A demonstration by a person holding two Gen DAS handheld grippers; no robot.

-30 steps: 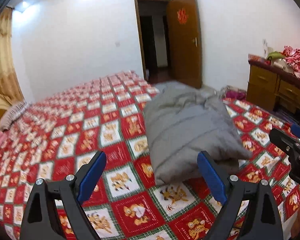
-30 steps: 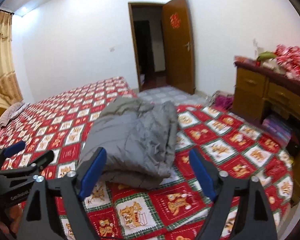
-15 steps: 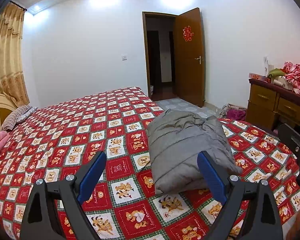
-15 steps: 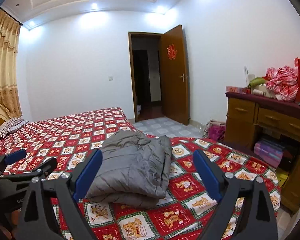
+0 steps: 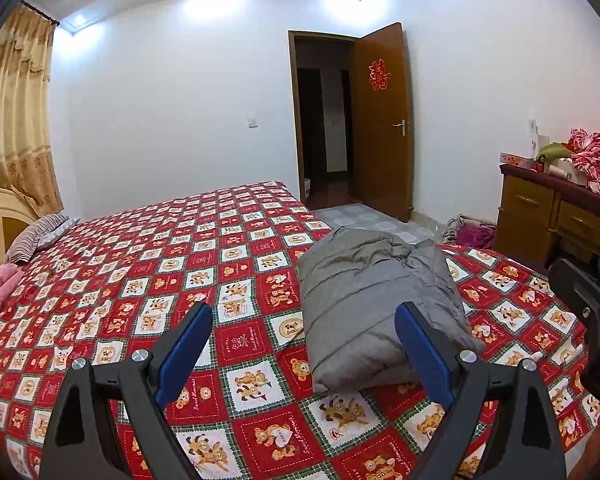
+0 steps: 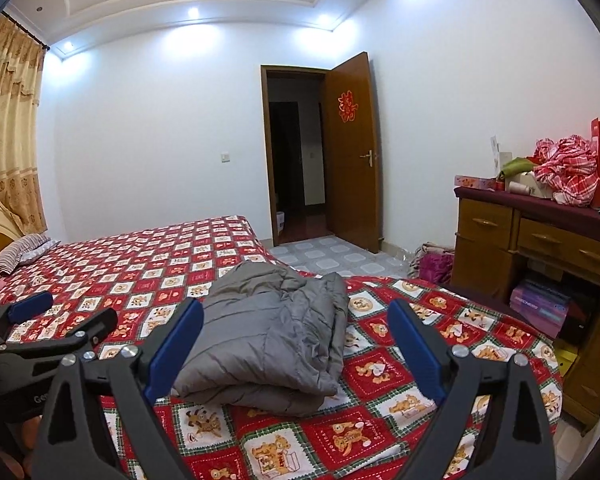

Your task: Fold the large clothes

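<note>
A grey padded jacket (image 5: 374, 304) lies folded in a thick bundle on the bed with the red bear-print cover (image 5: 148, 280). It also shows in the right wrist view (image 6: 268, 332). My left gripper (image 5: 304, 340) is open and empty, held back from the jacket's near left side. My right gripper (image 6: 296, 336) is open and empty, held back in front of the jacket. Each gripper shows at the edge of the other's view: the right one (image 5: 588, 292) and the left one (image 6: 60, 320).
A wooden dresser (image 6: 540, 256) with piled clothes (image 6: 568, 172) stands at the right, close to the bed's corner. An open door (image 5: 384, 124) is in the far wall. Pillows (image 5: 32, 236) lie at the left by the headboard. Clothes lie on the floor (image 6: 432, 264).
Both grippers have drawn back and tilted up from the jacket, so more of the room and ceiling shows. The jacket has not moved. Both grippers stay open.
</note>
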